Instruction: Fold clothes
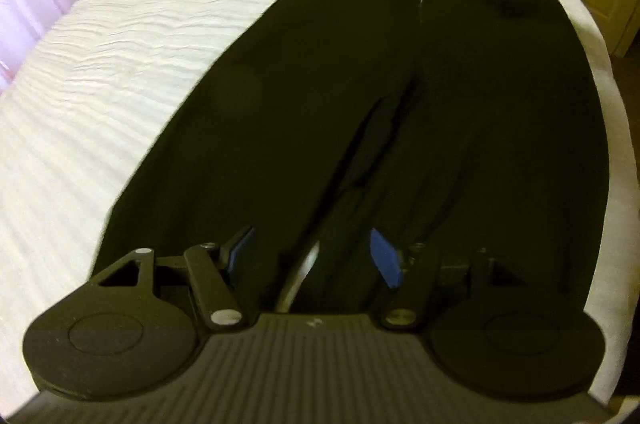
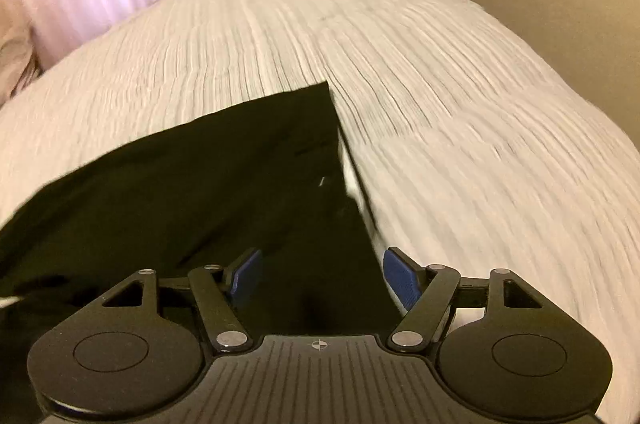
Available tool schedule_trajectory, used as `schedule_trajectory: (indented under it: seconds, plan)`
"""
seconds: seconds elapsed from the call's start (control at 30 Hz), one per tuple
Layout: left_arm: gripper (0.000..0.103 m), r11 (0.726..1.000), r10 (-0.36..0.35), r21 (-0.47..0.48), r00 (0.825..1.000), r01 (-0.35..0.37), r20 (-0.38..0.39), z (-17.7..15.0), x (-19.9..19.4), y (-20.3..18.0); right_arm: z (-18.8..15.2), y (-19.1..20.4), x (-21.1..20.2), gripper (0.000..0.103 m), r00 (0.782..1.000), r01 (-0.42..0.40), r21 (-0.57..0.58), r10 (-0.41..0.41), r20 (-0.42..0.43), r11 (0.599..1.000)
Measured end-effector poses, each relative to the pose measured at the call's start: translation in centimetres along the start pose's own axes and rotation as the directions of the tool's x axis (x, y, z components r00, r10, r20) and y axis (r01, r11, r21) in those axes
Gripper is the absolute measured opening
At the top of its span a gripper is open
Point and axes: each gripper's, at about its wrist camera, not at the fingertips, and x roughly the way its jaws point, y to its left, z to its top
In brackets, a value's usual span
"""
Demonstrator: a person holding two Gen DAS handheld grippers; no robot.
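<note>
In your left wrist view, the black trousers (image 1: 360, 112) lay flat on the white bedspread (image 1: 140, 56), long axis running away from your left gripper (image 1: 314, 256), waistband at the far end; folds were lost in the dark cloth. Its jaws stood spread over the leg hems. In your right wrist view, blur softened everything; your right gripper (image 2: 322, 278) hung with jaws spread over the trousers' corner, the rest cut off.

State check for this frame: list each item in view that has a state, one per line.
Black trousers: unfolded, spread flat on the bed, legs side by side.
White bedspread: laid over the bed, ribbed, under the trousers.
Left gripper: open, over the leg hems.
Right gripper: open, over the trousers' edge.
</note>
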Motion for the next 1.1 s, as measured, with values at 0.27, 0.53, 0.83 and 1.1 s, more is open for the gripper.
schedule_trajectory:
  seconds: [0.27,0.53,0.83,1.1]
  plan:
    - [0.059,1.0,-0.017,-0.005,0.998,0.016,-0.06,2.2,2.0,-1.9,1.5,-2.0,5.9,0.019,0.995,-0.059,-0.191,0.041,-0.094,0.98]
    - [0.059,0.997,0.016,-0.07,0.996,-0.022,-0.083,1.8,2.1,-1.1,4.0,-1.3,3.1,0.016,0.994,-0.104,-0.207,0.109,0.012,0.973]
    - [0.06,0.989,0.059,-0.125,0.987,-0.078,-0.151,-3.9,-0.4,0.1,3.9,-1.5,5.0,0.077,0.999,0.012,-0.139,-0.007,0.035,0.99]
    - [0.06,0.979,0.114,-0.132,0.956,-0.154,-0.272,-14.6,-5.7,0.2,-5.4,1.7,-5.0,0.077,0.997,0.002,0.155,-0.013,0.07,0.988]
